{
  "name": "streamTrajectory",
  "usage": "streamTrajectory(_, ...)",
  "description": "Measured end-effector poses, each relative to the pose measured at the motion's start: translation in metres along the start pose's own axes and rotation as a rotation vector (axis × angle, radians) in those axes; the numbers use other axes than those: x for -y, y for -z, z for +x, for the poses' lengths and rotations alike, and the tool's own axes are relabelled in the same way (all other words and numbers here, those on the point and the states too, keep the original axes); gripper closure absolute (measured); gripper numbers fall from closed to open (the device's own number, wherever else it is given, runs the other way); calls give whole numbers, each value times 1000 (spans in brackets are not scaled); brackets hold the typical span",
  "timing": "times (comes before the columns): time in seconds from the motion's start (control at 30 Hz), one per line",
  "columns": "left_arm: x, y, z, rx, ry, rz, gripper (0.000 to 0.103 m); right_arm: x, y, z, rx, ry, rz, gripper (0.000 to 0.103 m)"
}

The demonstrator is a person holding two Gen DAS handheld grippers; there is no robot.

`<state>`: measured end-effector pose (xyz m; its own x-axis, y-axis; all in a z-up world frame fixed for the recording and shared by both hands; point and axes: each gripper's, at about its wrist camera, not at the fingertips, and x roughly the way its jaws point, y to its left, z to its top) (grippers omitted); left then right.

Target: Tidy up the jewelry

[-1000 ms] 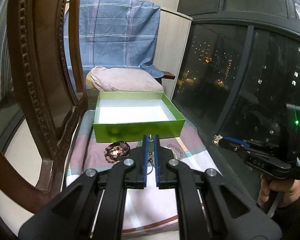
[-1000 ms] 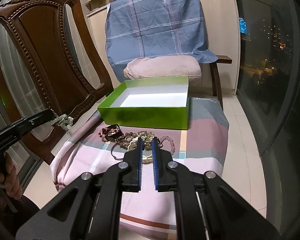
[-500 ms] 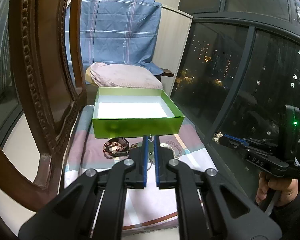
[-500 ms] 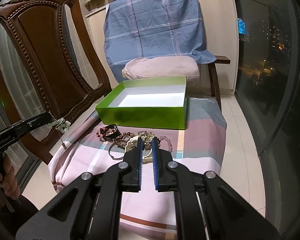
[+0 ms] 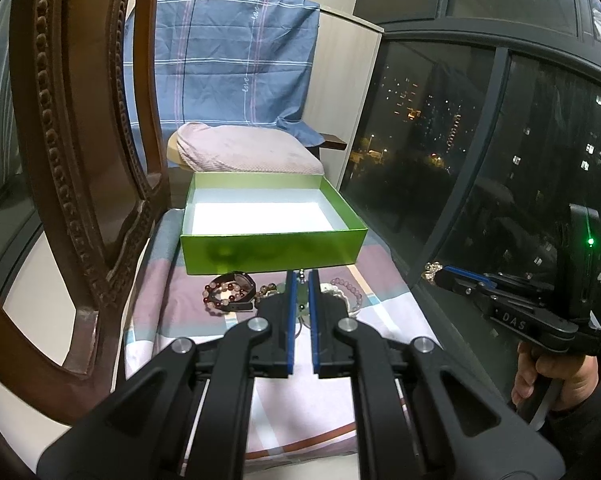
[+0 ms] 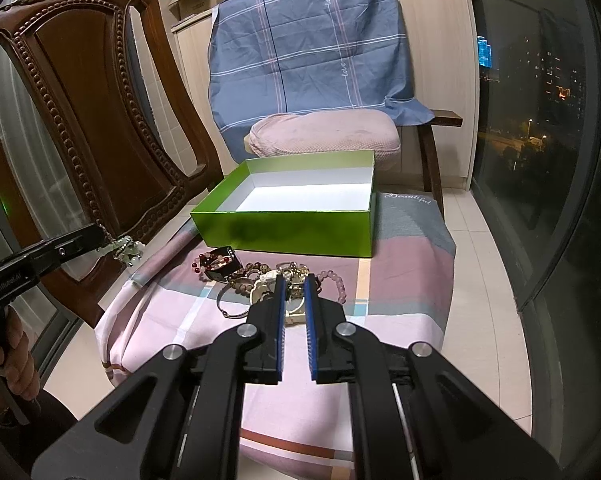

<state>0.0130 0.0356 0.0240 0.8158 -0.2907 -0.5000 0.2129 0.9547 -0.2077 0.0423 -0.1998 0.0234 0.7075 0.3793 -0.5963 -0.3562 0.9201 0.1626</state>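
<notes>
Right wrist view shows the left gripper [image 6: 100, 240] clamped on a pale green beaded piece [image 6: 126, 250], right gripper [image 6: 294, 280] closed empty; next, carry it over the green box [image 6: 284, 232].

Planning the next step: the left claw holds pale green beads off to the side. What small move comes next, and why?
Probably carry the left claw and its pale green beads over the green box to drop them: its white floor is bare.

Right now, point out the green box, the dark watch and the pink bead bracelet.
green box [image 6: 292, 234]: right wrist view, on its near outer wall.
dark watch [image 5: 242, 280]: left wrist view, on its face.
pink bead bracelet [image 6: 339, 285]: right wrist view, on its right-hand beads.
</notes>
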Motion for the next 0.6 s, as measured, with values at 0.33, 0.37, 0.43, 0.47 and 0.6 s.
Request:
streamTrajectory(0.33,1,1,0,-7,-3,4,97,0,2,2,-8,2,-1,94)
streamTrajectory(0.37,1,1,0,-7,-3,3,97,0,1,2,-8,1,-1,94)
streamTrajectory(0.43,1,1,0,-7,-4,3,97,0,2,3,-12,1,-1,94)
streamTrajectory(0.47,1,1,0,-9,-4,4,97,0,2,4,-12,0,-2,94)
streamTrajectory(0.6,2,1,-1,-10,-5,5,97,0,2,5,-16,2,-2,94)
